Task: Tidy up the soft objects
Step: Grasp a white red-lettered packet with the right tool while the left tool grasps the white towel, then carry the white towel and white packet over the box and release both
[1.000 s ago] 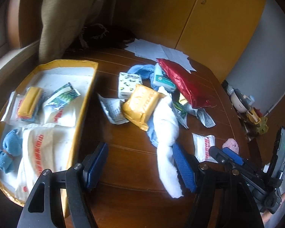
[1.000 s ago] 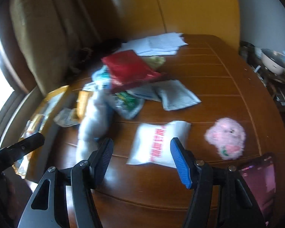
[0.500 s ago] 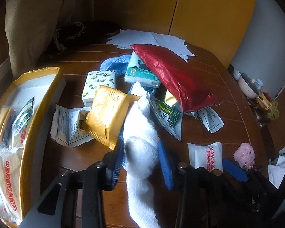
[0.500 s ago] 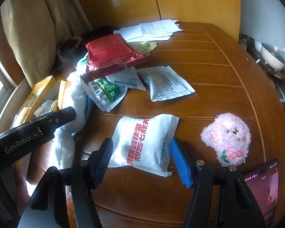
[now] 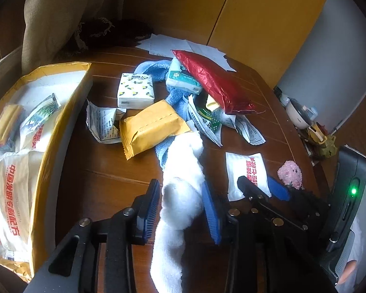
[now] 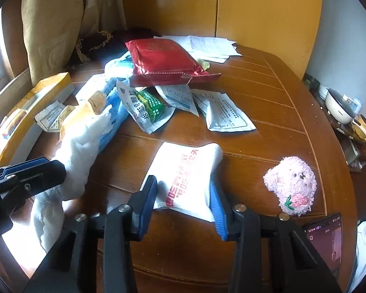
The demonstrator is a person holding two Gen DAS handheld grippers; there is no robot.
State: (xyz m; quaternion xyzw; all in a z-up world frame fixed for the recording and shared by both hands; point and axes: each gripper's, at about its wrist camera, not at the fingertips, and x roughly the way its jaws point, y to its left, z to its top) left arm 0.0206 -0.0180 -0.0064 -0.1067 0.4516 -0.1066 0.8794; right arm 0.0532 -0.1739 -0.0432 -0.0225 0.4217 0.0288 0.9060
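My left gripper is shut on a white fluffy sock, which lies over a blue towel and hangs toward the table's near edge; the sock also shows in the right wrist view. My right gripper has closed its blue pads against both sides of a white packet with red print, also seen in the left wrist view. A pink plush toy sits to the right of that packet.
A yellow cardboard box with several packets stands at the left. A pile on the wooden table holds a red foil bag, an orange packet, a tissue pack and sachets. Papers lie at the back. A phone sits at the near right.
My left gripper has closed on the white sock. My right gripper has moved forward and closed around the white packet.
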